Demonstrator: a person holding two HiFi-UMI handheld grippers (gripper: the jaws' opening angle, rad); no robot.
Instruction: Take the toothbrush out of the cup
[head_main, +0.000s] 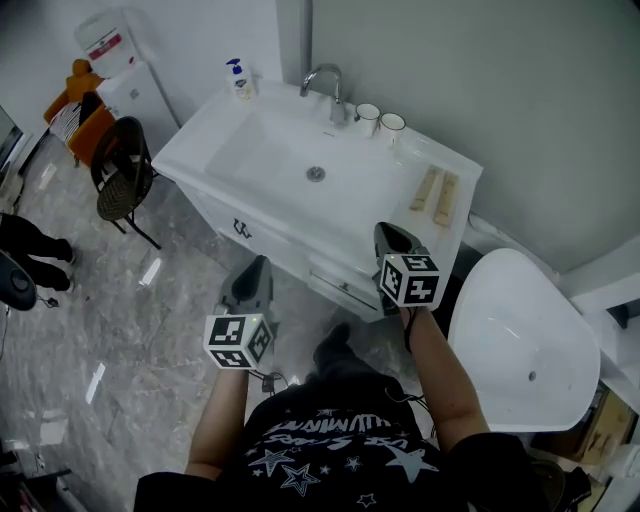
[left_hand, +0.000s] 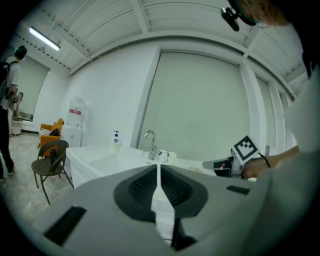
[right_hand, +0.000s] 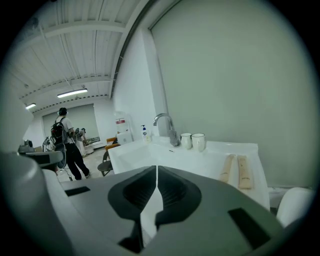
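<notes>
Pressed together, empty: right claw (head_main: 386, 232), left claw (head_main: 257, 266). Two cups (head_main: 367, 118) at bench (head_main: 420, 152) back beside tap (head_main: 325, 80), ahead of right claw, the nearer one. No toothbrush discernible inside, possibly too small.

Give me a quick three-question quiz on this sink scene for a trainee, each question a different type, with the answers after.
1. True or false: the right gripper holds a toothbrush.
2. How many cups stand beside the faucet? A) one B) two C) three
3. Fill in: in the head view, the soap bottle stands at the back ___ corner of the sink counter.
Key: 1 false, its jaws are shut on nothing; 2 B; 3 left.
</notes>
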